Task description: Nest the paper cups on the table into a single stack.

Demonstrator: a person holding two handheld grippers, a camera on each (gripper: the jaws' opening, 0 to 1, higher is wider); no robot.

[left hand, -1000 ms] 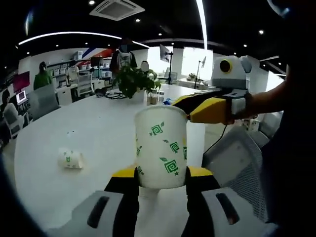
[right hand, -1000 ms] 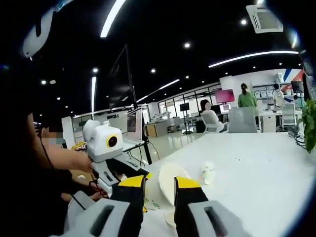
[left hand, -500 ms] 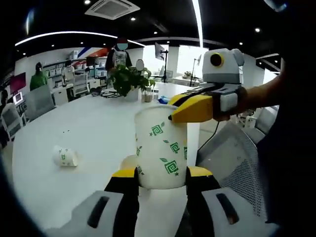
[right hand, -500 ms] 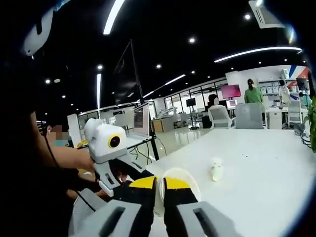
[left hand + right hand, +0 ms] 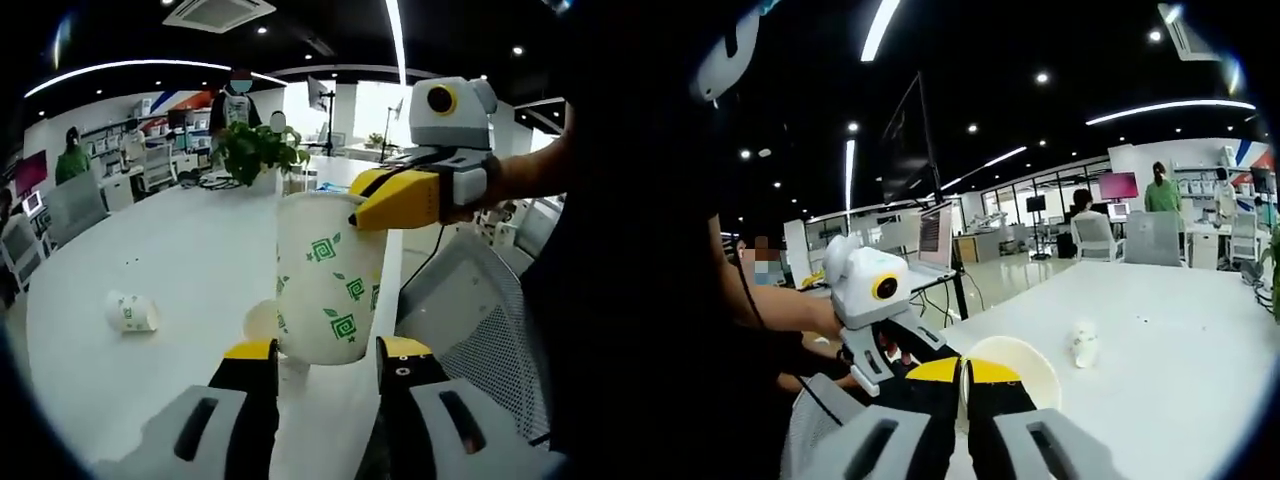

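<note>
Cup [image 5: 328, 280] pinched by right hand-held gripper [image 5: 392, 200], spare cup [image 5: 130, 312] beyond, plant [image 5: 255, 150] behind

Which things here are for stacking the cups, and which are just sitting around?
For the job:
- upright paper cup, its rim pinched by the right gripper
- left gripper, jaws either side of its base
- cup lying on its side
- another cup behind the upright one

Just lying about:
- potted plant
- mesh chair
- table
</note>
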